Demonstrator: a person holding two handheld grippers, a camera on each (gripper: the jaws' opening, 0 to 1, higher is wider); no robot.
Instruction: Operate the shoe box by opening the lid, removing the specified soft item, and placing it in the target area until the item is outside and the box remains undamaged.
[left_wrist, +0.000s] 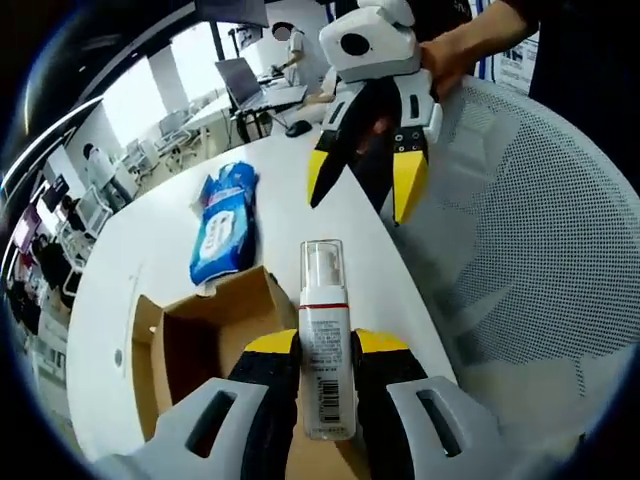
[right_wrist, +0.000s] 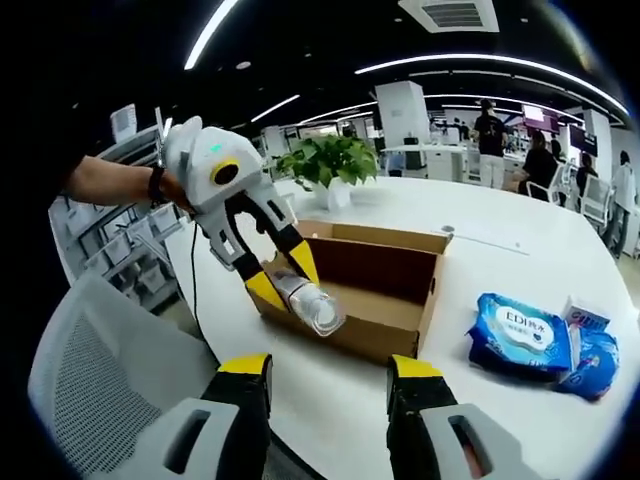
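Step in hand: removal; the left gripper (left_wrist: 327, 345) has its yellow-tipped fingers (left_wrist: 272, 343) clamped on a foam pump bottle (left_wrist: 326, 340) and holds it in the air over the near edge of the shoe box (left_wrist: 205, 340); the right gripper view shows the same from the other side, the bottle (right_wrist: 308, 300) pinched in the left gripper (right_wrist: 277, 278) just above the box's front wall, the box (right_wrist: 385, 275) open with flaps up and nothing of its contents readable from here; right gripper (right_wrist: 328, 375) hangs clear on the near side of the box, fingers (right_wrist: 243, 368) apart and gripping nothing; the left gripper view agrees, the right gripper (left_wrist: 365, 180) beyond the box, spread and empty; bottle itself: white pump head under a clear cap, white body with red print and a barcode label, looks rigid plastic rather than soft, so whether it is the specified item I can't confirm; blue wipes pack (left_wrist: 224, 225) lies on the white worktop (left_wrist: 300, 180) just beside the box, a second smaller blue pack (right_wrist: 590, 345) touching it; box looks undamaged; next move, as I judge it: carry the bottle away from the box to bare worktop, set it down upright, then release; target area isn't marked in either view; risk: clipping the front flap on the way out.
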